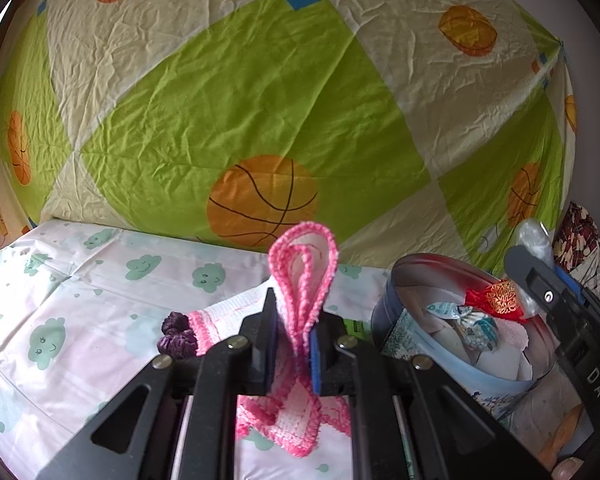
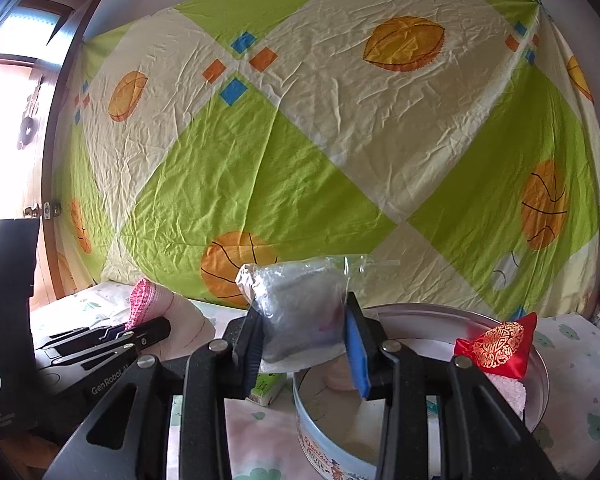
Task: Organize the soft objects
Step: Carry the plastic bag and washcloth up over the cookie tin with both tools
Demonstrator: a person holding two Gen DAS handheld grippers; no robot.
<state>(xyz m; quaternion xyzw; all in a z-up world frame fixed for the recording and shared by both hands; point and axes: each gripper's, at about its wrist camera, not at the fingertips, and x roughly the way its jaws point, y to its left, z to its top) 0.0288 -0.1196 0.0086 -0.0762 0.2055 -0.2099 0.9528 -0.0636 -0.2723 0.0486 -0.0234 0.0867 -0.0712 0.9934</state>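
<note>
Left wrist view: left gripper [image 1: 294,344] clamps pink cloth [image 1: 304,276]; right gripper [image 2: 302,344] grips plastic bag [image 2: 300,312] above tin [image 2: 328,444].

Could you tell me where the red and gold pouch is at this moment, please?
The red and gold pouch rests at the right side of the round tin in the right wrist view, on a pink cloth, just right of the right gripper.

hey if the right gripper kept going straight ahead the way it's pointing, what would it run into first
Probably the hanging bedsheet with the basketball print. The right gripper, shut on a plastic bag, points out above the round tin, and nothing else shows ahead of it, though depth is hard to judge.
</note>
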